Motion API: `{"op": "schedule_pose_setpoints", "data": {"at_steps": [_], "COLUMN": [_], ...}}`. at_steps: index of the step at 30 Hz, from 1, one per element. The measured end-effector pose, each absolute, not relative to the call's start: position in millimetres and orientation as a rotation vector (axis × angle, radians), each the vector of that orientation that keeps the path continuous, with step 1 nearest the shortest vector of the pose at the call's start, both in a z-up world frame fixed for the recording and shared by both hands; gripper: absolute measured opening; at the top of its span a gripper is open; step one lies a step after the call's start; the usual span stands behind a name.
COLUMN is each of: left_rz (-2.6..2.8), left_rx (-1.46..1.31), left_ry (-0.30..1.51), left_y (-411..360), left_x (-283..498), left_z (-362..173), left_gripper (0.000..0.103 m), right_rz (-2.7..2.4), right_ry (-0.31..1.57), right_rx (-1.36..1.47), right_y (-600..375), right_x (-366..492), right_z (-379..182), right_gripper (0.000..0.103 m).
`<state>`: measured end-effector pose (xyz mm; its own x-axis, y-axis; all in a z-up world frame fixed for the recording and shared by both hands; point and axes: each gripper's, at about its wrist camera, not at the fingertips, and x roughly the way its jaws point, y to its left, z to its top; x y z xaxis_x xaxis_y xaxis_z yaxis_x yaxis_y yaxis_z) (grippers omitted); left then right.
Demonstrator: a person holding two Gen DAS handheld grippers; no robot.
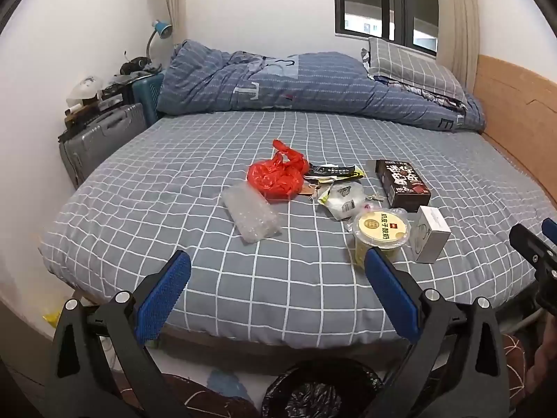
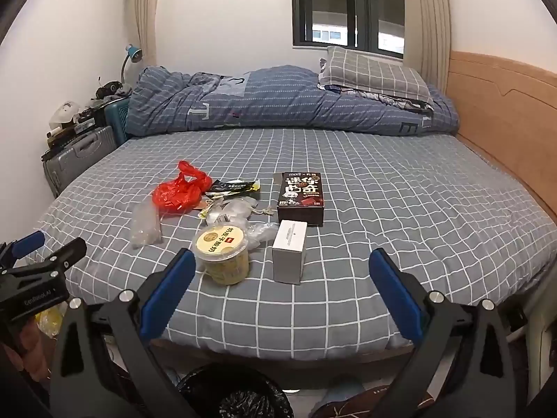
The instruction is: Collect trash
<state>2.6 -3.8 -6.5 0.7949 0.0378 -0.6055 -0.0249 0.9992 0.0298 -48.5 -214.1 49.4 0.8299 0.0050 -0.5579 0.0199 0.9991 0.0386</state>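
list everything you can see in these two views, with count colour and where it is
crumpled red plastic bag: 1, red, mid-bed, leftmost of the pile
clear bubble-wrap piece: 1, clear, in front of the red bag
black and yellow snack wrapper: 1, right of the red bag
round yellow-lidded yogurt cup: 1, yellow, nearest the bed's front edge
small white cardboard box: 1, white, right of the cup
dark brown snack box: 1, behind the white box
black-lined trash bin: 1, floor below the bed
grey checked bed sheet: 1
rolled blue quilt: 1, far side
grey suitcase: 1, left of bed
left gripper: open
right gripper: open
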Motion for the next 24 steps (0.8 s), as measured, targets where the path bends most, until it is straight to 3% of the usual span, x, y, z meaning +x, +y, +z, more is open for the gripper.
{"op": "schedule_pose_setpoints", "data": {"at_steps": [24], "left_rz": [0.052], "left_rx": [0.02], "left_ry": [0.68], "left_y": [-3.4], "left_x": [1.7], "left_z": [-11.8], "left_gripper": [0.098], "right_rz": [0.003], "right_ry": [0.613], "right_rx": [0.025], "right_y": [-208.3], "right_x": [-43.0], "right_z": [45.1], "right_gripper": [0.096]}}
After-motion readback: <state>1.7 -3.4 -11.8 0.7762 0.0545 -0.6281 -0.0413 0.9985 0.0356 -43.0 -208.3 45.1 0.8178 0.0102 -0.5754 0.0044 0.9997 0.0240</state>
